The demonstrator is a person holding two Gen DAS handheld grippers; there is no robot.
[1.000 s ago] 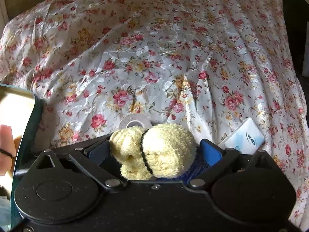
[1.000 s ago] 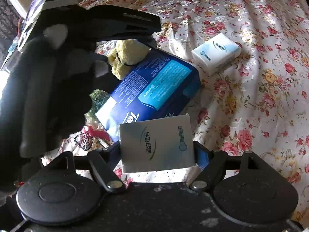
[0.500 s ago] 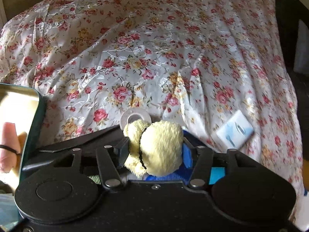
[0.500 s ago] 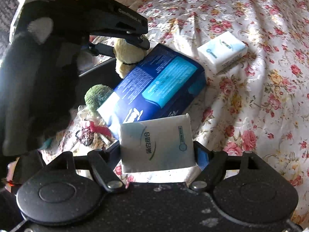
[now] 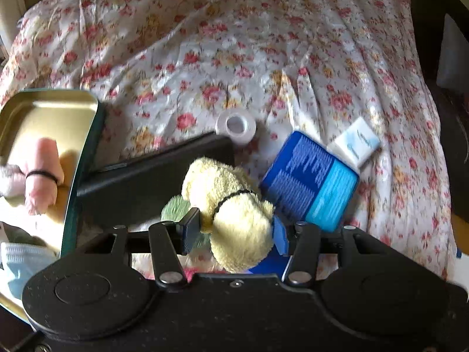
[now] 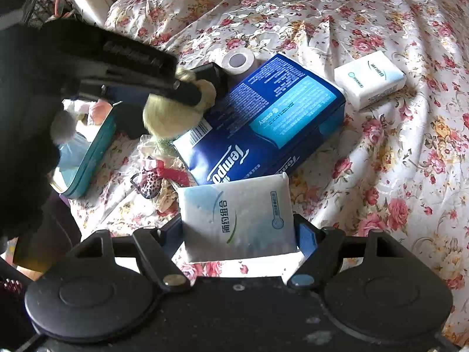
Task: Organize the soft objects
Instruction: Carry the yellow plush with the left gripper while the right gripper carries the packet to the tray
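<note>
My left gripper (image 5: 234, 230) is shut on a rolled yellow fluffy towel (image 5: 234, 205) tied with a black band, held above the bed. It also shows in the right wrist view (image 6: 173, 111) under the left gripper's black body. My right gripper (image 6: 239, 228) is shut on a white tissue pack (image 6: 237, 220). A teal tin (image 5: 47, 117) with a gold inside lies at the left and holds a rolled pink cloth (image 5: 41, 173) and a light blue cloth (image 5: 23, 267).
On the floral bedspread (image 5: 263, 44) lie a blue Tempo tissue pack (image 6: 263, 114), a second white tissue pack (image 6: 369, 79), a white tape roll (image 5: 236, 124), a black flat case (image 5: 152, 182), a green fluffy item (image 5: 176, 208) and a leopard-print item (image 6: 149, 184).
My left gripper has closed on the yellow towel and lifted it up and back, bringing the tin and blue pack into view. The right gripper still holds its tissue pack.
</note>
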